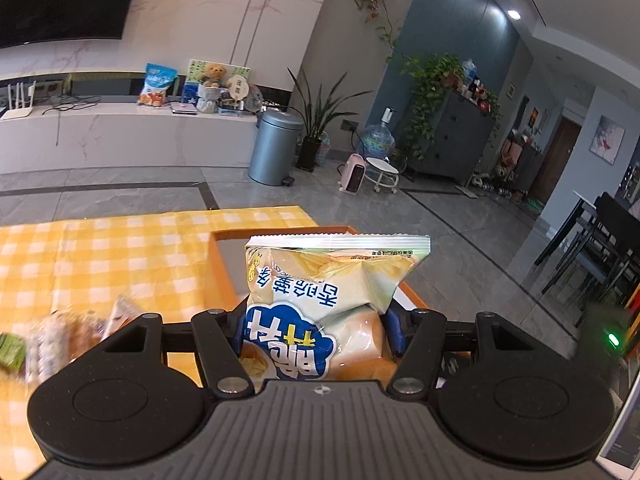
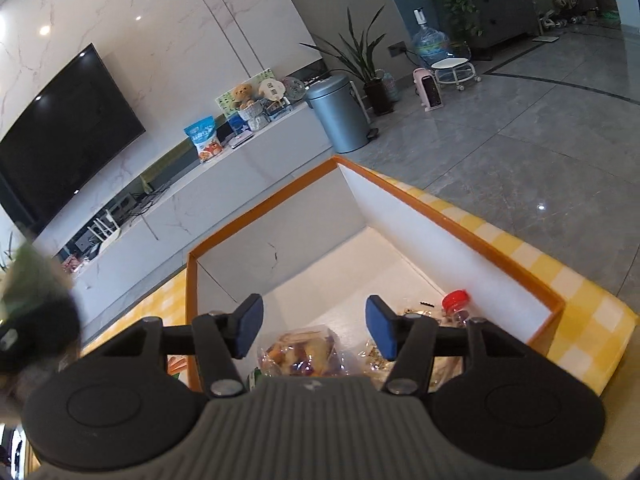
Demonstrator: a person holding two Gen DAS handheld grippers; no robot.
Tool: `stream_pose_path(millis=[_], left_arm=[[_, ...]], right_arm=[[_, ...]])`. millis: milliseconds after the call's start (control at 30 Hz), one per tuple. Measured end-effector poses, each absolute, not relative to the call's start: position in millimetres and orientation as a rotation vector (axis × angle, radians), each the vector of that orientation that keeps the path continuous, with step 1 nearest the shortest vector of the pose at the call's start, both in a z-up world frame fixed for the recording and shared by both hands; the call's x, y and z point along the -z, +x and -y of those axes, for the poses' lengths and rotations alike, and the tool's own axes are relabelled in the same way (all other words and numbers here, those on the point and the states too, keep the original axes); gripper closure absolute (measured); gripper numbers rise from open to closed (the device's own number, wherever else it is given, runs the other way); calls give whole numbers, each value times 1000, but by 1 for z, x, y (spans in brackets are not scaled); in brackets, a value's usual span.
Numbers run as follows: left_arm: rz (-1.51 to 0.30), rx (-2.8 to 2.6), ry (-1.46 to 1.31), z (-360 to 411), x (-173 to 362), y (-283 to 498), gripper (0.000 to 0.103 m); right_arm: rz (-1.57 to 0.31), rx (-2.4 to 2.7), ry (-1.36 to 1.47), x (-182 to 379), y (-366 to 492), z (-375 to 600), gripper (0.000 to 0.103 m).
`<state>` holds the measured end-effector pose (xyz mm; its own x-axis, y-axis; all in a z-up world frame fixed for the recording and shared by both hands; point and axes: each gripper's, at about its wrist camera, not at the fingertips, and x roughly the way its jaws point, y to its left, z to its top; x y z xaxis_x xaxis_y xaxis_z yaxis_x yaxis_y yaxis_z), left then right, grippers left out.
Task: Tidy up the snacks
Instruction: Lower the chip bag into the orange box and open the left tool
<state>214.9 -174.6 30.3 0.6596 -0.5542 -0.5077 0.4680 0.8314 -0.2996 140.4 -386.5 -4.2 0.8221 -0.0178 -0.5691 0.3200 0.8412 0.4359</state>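
My left gripper (image 1: 316, 334) is shut on a pale yellow chip bag (image 1: 332, 288) with blue lettering, held upright over the orange-rimmed box (image 1: 224, 264). My right gripper (image 2: 314, 332) is open and empty, above the same white-walled box (image 2: 440, 220). Inside the box lie a clear bag of mixed snacks (image 2: 300, 354), another clear packet (image 2: 374, 356) and a red-capped jar (image 2: 456, 304). More wrapped snacks (image 1: 52, 344) lie blurred on the yellow checked cloth (image 1: 120, 256) at the left.
The table ends just beyond the box; grey tiled floor lies past it. A grey bin (image 1: 274, 146) and a white TV bench (image 1: 120, 136) stand far off. A blurred dark and green shape (image 2: 32, 312) fills the right wrist view's left edge.
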Motion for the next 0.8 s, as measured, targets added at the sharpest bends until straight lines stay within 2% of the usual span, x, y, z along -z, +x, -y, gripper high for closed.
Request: stream_pose_path(millis=[467, 800], left_arm=[[-809, 530, -13, 218, 18, 276, 33], [-779, 529, 55, 224, 22, 276, 33]], right_arm=[[-629, 242, 496, 13, 145, 390, 45], [-640, 250, 469, 16, 147, 389, 44]])
